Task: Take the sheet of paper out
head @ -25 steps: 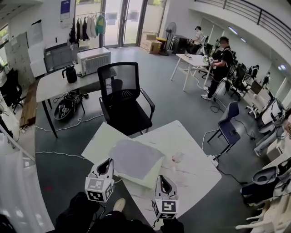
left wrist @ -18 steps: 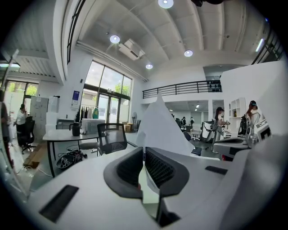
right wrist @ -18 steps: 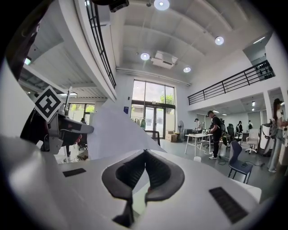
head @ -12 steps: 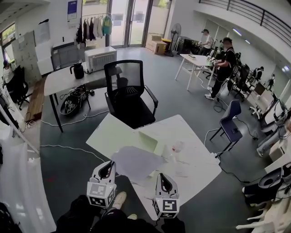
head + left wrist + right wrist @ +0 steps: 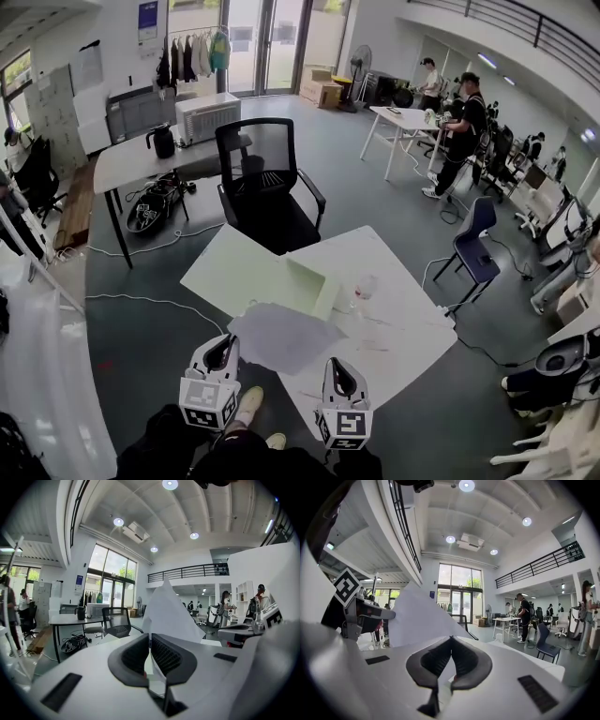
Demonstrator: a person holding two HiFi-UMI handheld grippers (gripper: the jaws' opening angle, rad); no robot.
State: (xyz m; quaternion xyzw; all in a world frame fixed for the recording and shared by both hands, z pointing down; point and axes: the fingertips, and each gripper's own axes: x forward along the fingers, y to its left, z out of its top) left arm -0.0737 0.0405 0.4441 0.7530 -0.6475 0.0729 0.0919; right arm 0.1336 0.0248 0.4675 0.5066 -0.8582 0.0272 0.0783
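Observation:
A grey-white sheet of paper (image 5: 281,336) hangs over the near edge of the white table (image 5: 403,328), almost wholly outside the pale green folder (image 5: 248,270) behind it. My left gripper (image 5: 223,351) is shut on the sheet's near left corner, and my right gripper (image 5: 339,373) is shut on its near right corner. In the left gripper view the paper (image 5: 169,613) rises from between the closed pads of the left gripper (image 5: 150,638). In the right gripper view the sheet (image 5: 417,616) stands up out of the closed right gripper (image 5: 451,640).
A clear cup (image 5: 362,291) stands on the table just right of the folder. A black office chair (image 5: 267,192) is behind the table and a blue chair (image 5: 473,248) to its right. People stand at a far desk (image 5: 408,122). Cables lie on the floor at left.
Both grippers have drawn back toward me with the sheet. It has slid off the folder and now overhangs the table's near edge, leaving the folder's green surface bare.

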